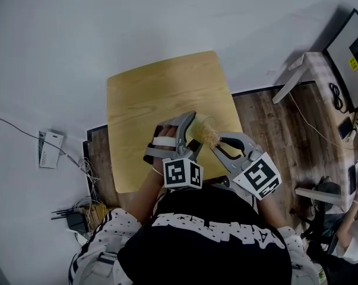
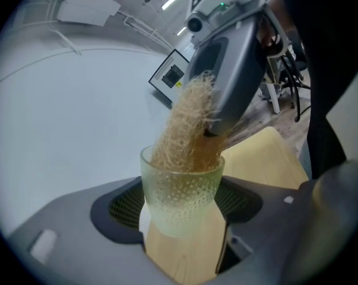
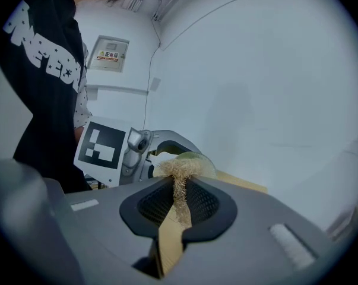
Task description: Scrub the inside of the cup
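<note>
This looks like a lab or test room, not a home. A small wooden counter (image 1: 161,94) stands alone against bare white walls. A desk (image 1: 322,70) with a monitor (image 1: 354,55) sits at two o'clock. Loose cables (image 1: 84,209) tangle on the floor at eight o'clock, and a labelled electrical box (image 3: 109,54) hangs on the wall.

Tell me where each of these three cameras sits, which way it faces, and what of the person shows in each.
Head view: on the person's head, facing steeply down at the table; black shirt and left arm show at the bottom.
Left gripper view: on the left claw, looking along its jaws, shut on the cup; the right claw is above it.
Right gripper view: on the right claw, looking along jaws shut on the scrubber; black shirt at left.
Shared: both gripper views show the scrubber in the cup.
</note>
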`<state>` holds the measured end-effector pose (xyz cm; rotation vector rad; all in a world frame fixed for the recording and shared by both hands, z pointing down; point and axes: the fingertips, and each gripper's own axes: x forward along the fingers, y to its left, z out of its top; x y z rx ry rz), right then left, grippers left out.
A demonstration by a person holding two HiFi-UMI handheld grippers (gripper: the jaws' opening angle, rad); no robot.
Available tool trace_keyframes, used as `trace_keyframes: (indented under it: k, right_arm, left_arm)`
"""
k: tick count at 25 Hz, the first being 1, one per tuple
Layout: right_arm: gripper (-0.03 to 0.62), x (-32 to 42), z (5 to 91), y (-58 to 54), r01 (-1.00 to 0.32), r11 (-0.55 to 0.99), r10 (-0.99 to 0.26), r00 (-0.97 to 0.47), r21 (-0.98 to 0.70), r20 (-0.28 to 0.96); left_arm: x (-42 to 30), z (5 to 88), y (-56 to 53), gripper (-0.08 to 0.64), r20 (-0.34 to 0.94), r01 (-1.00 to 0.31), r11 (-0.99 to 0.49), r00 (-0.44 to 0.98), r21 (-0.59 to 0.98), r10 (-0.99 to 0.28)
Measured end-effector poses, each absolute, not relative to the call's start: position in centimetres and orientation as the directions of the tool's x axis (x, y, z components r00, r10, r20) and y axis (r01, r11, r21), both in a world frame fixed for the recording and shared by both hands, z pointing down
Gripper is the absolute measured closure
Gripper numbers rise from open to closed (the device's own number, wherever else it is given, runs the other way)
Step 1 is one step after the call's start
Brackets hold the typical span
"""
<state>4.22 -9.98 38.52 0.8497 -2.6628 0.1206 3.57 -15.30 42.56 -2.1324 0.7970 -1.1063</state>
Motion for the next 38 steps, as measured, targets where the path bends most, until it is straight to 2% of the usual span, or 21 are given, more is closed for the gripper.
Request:
trace_keyframes:
  k: [15,21,29,38]
  right_arm:
    - [0.531,3.1,41.1,-12.8,-0.585,0.811,-0.525,-0.743,-0.021,0.415]
    - [0.532,3.0,41.6,-12.9,-0.605,0.748,-0.505,-0.786,-0.275,0.357]
    - [0.535,3.4,41.4,-13.5,-0.599,0.640,-0.539,-0.796,-0.480,0.275]
    - [0.541,3.8,41.1,-13.6,-0.481,0.497,-0.564,-0.811,-0.722,0.152]
  left_arm:
    - [5.2,42.9,-15.3,0.192,0.496,-0.110,-0.599,0.452,-0.794,-0.741]
    - [5.4,43.5,-14.9,0.190,0.509,-0.079,-0.599,0.446,-0.797,-0.736]
    - [5.6,43.6,-14.9,0.192,0.484,-0.050,-0.556,0.430,-0.830,-0.762]
    - [5.6,43.5,-14.6,0.190,0.454,-0.040,-0.518,0.427,-0.855,-0.782]
